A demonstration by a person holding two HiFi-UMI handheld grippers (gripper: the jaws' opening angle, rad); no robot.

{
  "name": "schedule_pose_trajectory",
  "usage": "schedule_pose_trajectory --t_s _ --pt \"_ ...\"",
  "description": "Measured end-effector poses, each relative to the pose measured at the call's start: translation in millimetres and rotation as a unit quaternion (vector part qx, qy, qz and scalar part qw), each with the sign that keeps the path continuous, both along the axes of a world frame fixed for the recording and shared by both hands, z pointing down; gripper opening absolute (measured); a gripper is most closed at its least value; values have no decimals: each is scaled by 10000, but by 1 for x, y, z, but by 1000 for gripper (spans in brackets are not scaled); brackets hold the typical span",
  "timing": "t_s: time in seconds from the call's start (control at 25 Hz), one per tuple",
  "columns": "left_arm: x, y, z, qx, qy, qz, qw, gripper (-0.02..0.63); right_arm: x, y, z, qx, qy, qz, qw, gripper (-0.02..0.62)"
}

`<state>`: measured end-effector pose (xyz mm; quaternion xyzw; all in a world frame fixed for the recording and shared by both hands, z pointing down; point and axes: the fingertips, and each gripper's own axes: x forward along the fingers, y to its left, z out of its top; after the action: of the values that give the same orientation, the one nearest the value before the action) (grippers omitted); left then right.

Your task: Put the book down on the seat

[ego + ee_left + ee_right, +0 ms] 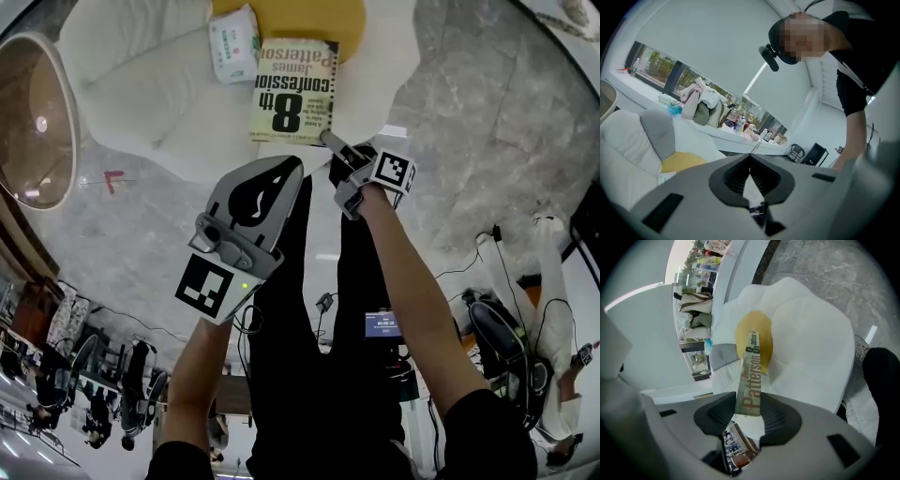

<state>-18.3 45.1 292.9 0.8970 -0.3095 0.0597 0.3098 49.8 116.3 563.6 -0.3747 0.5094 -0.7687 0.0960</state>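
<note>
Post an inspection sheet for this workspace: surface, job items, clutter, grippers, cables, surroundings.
Surface: white seat, yellow cushion at its back.
Job's things: book over the seat's front, cover up; cannot tell whether it rests on the seat.
Clutter: tissue pack beside the book.
Grippers: right gripper shut on the book's edge; left gripper shut, empty, off the seat.
Cables: black cables on the floor, right side.
Surroundings: round table, grey marble floor.

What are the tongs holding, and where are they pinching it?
The right tongs pinch the book by the near end of its spine. The left tongs hold nothing.
</note>
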Motion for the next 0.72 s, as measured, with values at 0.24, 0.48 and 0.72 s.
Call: schedule_pose_trajectory --t_s 0.24,0.48,0.72 --pt "2 -4 -6 104 -32 -13 9999 12 -2 3 3 -366 -13 69 9993 173" --pt "7 -10 -24 51 10 -5 10000 12 -3 1 -7 -547 49 62 9985 175" --pt "13 -15 -29 82 32 -24 10000 12 -7 5 -2 -739 111 162 9971 176"
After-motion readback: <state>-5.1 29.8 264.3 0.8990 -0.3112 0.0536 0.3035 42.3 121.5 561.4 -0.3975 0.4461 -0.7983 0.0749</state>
